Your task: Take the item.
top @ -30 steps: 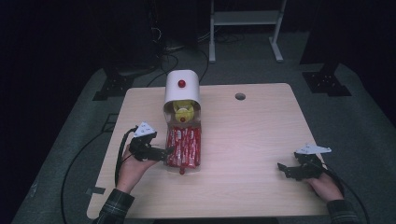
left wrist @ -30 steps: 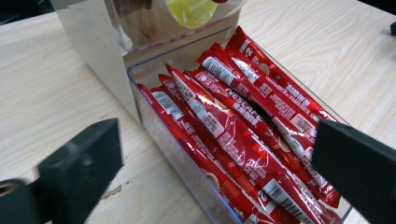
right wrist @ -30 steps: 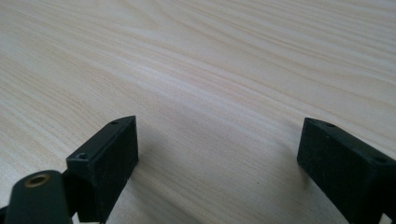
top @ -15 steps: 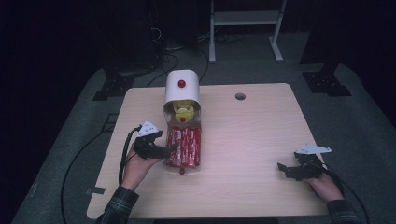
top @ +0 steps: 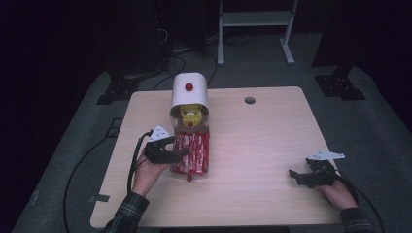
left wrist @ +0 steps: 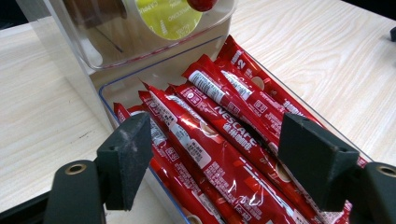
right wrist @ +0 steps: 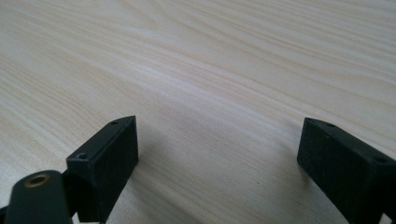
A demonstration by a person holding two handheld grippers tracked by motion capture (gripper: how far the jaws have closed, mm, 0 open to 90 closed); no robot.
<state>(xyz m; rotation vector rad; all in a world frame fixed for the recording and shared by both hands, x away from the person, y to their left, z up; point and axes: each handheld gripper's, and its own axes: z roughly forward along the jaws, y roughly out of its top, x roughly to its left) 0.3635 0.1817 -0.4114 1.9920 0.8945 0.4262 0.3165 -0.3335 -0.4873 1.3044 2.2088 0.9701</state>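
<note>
High view: we see the left gripper (top: pixel 180 153) at the near left edge of the tray (top: pixel 192 170), nothing lifted yet. The sachets (top: pixel 194 151) lie lengthwise toward the dispenser (top: pixel 189 91). The right gripper (top: pixel 295 175) rests open on the bench (top: pixel 262 141), well right of the tray.

Left gripper view: its jaws, just closing, straddle the sachets (left wrist: pixel 224 140) without pressing.

Right gripper view: jaws wide, empty.

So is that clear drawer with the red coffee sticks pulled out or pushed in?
Pulled out. The clear drawer juts from under the white dispenser, its red coffee sticks lying exposed beneath the left claw.
</note>
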